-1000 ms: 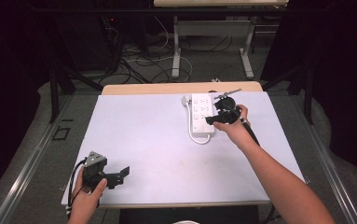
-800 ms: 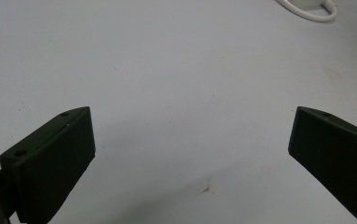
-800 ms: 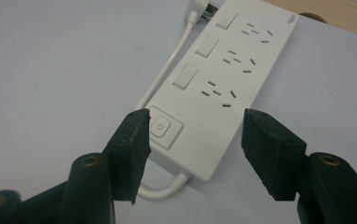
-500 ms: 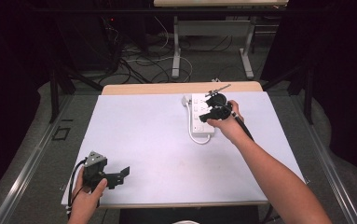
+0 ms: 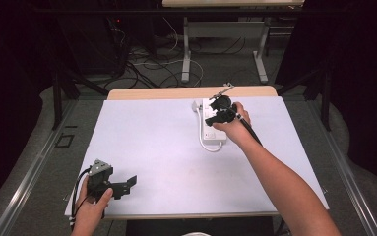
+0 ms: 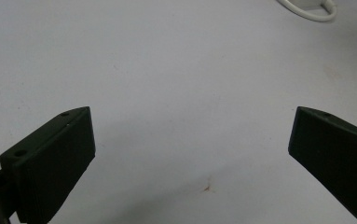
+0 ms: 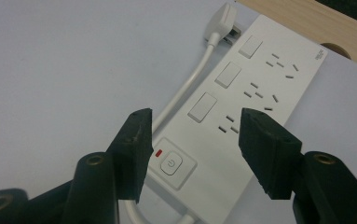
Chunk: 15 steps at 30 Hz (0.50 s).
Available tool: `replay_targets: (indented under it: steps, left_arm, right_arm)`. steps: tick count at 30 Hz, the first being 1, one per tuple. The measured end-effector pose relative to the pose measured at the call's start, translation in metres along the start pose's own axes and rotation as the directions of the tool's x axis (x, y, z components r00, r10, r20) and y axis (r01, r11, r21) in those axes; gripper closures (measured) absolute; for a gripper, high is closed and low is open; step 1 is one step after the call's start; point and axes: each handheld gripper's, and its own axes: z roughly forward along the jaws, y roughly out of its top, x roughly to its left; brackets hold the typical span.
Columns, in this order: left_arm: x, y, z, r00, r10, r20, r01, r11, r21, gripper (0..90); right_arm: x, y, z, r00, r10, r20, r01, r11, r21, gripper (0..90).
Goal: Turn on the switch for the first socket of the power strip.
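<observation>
A white power strip (image 5: 207, 136) lies at the far right of the white table top, with its cord (image 7: 185, 91) running beside it to a white plug (image 7: 223, 21). It has three rocker switches, socket slots, and a power button (image 7: 171, 163) next to a small red mark. My right gripper (image 5: 212, 119) hovers just above the strip, open (image 7: 192, 123), and its jaws straddle the switch end without touching anything. My left gripper (image 5: 129, 182) rests near the front left edge, wide open (image 6: 192, 126) over bare table.
The white sheet (image 5: 151, 147) covers most of a wooden table whose far edge (image 5: 176, 93) shows. A loop of the cord (image 6: 306, 11) lies at the strip's near end. Behind the table, cables and desk legs (image 5: 186, 54) stand on the floor.
My right gripper has shifted left over the power strip, from its right side to above its middle. The left gripper has not moved.
</observation>
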Motion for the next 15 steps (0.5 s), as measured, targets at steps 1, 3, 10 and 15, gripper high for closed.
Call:
replay_targets:
  steps: [1,3,10,15]
  left_arm:
    - [0.0,0.0,0.0,1.0,0.0,0.0,0.0,1.0,0.0,0.2]
    - [0.0,0.0,0.0,1.0,-0.001,-0.001,0.001,1.0,0.002,0.2]
    - [-0.001,0.0,0.0,1.0,-0.007,0.003,0.007,1.0,0.003,0.2]
    - [0.0,0.0,0.0,1.0,-0.002,0.004,0.002,1.0,0.002,0.2]
  right_arm:
    - [0.001,0.0,0.002,1.0,-0.001,0.007,0.001,1.0,0.003,45.6]
    - [0.002,0.0,0.006,0.9999,-0.01,0.009,0.01,1.0,-0.003,47.1]
    - [0.0,0.002,0.012,0.9999,-0.011,0.011,0.011,1.0,0.0,52.3]
    - [-0.004,0.004,0.016,0.9997,0.001,0.024,-0.001,1.0,0.006,56.2]
